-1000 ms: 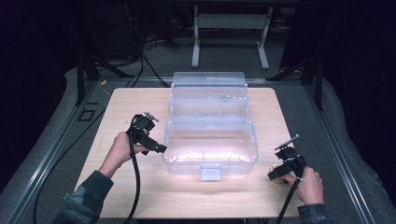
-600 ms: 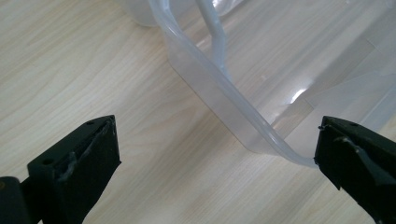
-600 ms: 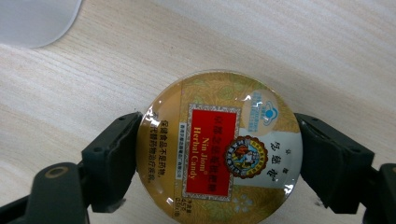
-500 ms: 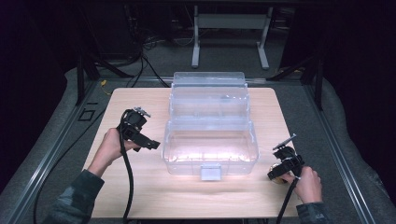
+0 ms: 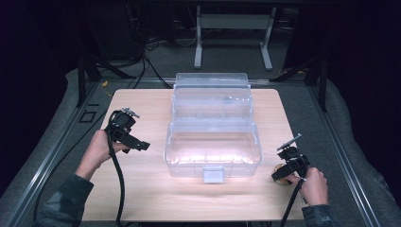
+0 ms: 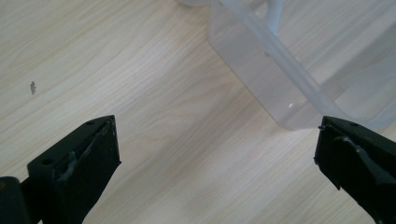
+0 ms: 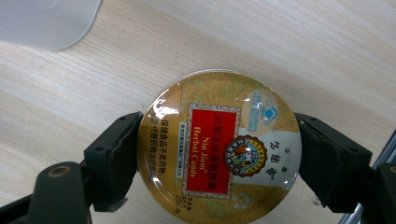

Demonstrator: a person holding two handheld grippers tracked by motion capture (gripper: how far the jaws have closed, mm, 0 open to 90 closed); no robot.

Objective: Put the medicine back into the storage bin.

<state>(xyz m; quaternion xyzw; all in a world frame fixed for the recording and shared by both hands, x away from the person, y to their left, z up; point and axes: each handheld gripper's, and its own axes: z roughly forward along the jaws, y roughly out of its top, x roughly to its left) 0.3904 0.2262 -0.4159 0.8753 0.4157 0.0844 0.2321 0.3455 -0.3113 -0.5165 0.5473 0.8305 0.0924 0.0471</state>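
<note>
My right gripper (image 7: 219, 154) pinches a round candy tin (image 7: 219, 145) at the table's (image 5: 142, 189) right front edge, jaws just closed onto its rim. My left gripper (image 6: 217, 158) hangs with jaws spread and empty, left of the clear box (image 5: 213, 142) at the table's centre.

Clear plastic box (image 5: 212, 142) on wooden table (image 5: 142, 189).

Round candy tin (image 7: 219, 142): gold lid, red label reading "Nin Jiom Herbal Candy". Lies flat, lid up, on the wooden table (image 7: 327, 51), near its right front corner.
</note>
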